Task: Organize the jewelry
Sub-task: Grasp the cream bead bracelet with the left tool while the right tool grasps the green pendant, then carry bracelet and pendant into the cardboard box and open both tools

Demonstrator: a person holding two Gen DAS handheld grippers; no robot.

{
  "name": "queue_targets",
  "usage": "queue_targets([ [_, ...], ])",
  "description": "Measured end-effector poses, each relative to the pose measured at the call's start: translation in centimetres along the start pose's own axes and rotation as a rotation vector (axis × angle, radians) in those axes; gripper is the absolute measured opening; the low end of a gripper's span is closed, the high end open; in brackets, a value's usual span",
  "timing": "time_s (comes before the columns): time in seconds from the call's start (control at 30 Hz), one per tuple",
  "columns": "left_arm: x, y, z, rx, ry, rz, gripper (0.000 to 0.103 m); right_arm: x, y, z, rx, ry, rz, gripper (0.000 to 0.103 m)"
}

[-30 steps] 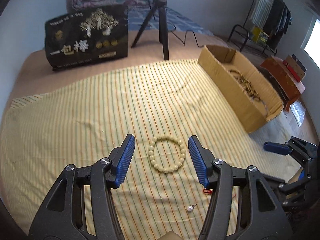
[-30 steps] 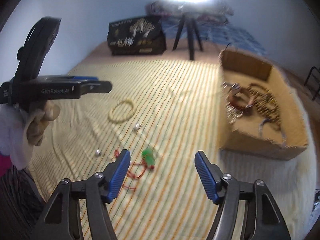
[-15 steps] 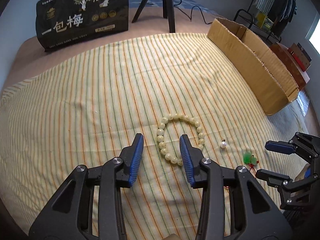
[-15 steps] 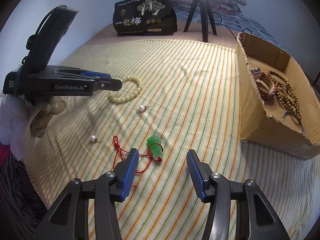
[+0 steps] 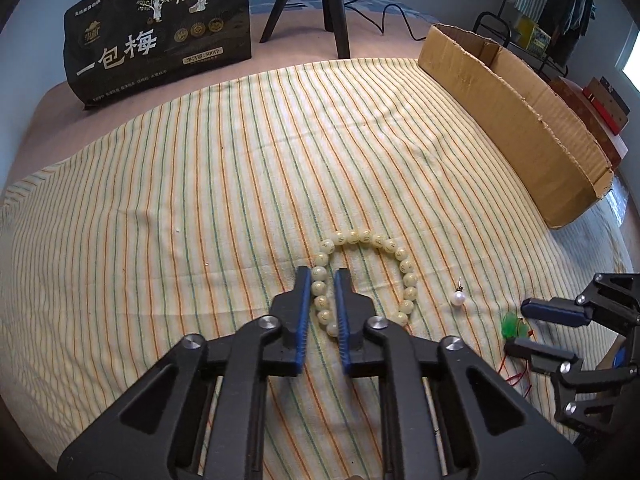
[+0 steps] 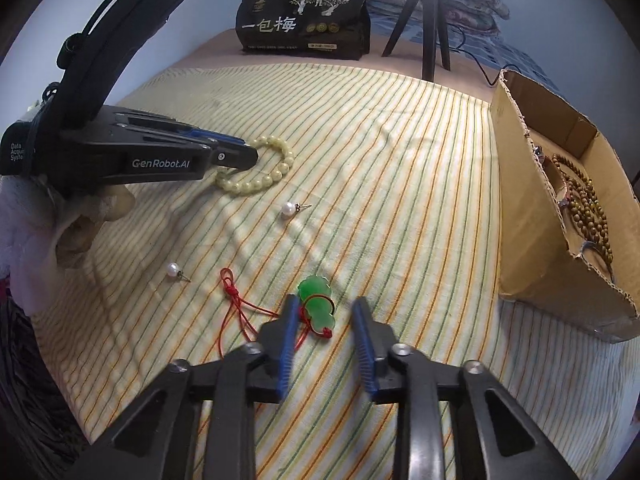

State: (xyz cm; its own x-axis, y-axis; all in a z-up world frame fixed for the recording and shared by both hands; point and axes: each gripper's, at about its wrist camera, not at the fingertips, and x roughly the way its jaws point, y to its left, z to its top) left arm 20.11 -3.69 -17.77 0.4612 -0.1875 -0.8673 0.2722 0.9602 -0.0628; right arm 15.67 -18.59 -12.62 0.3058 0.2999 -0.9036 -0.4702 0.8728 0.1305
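1. While both tools rest low over the striped cloth (image 5: 200, 184), the left gripper (image 5: 322, 280) has its blue pads drawn narrow on the near-left arc of the cream bead bracelet (image 5: 360, 240); several beads sit between the pads, touching them, and the rest of the loop lies flat on the cloth beyond.
2. The right gripper (image 6: 325, 312) stands partly open, its pads to either side of the green pendant (image 6: 317, 304); the left pad is just beside the pendant, the right pad apart from it. Whether either pad touches the stone cannot be told.
3. A red cord (image 6: 236, 312) runs from the pendant leftward across the cloth.
4. Two pearl earrings lie loose: the near pearl earring (image 6: 173, 269) left of the cord, the far pearl earring (image 6: 287, 209) between the pendant and the bracelet.
5. To the right, a cardboard box (image 6: 520, 200) sits on the cloth edge; brown bead strands (image 6: 588, 200) lie inside it.
6. Farthest back stand a black printed bag (image 5: 160, 36) and a black tripod (image 5: 332, 4).
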Motion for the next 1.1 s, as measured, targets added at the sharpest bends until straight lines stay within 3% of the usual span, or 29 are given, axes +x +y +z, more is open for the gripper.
queue_targets([
  [0.03, 0.0, 0.0, 0.0, -0.004, 0.0, -0.002, 0.007, -0.1, -0.1, 0.0, 0.002, -0.001, 0.004, 0.013],
  [0.2, -0.6, 0.1, 0.1, -0.012, -0.004, -0.012, 0.006, -0.5, -0.1, 0.0, 0.011, -0.009, 0.001, 0.011],
  [0.23, -0.8, 0.2, 0.1, -0.017, -0.008, -0.016, 0.005, -0.8, -0.1, 0.0, 0.011, -0.016, -0.001, 0.005],
  [0.77, -5.4, -0.5, 0.6, -0.026, -0.113, -0.04, 0.005, -3.7, -1.1, 0.8, 0.077, -0.098, 0.013, 0.001],
  [1.1, -9.3, -1.3, 1.9, -0.034, -0.209, -0.092, 0.005, -8.4, -2.2, 2.3, 0.116, -0.229, 0.027, 0.001],
])
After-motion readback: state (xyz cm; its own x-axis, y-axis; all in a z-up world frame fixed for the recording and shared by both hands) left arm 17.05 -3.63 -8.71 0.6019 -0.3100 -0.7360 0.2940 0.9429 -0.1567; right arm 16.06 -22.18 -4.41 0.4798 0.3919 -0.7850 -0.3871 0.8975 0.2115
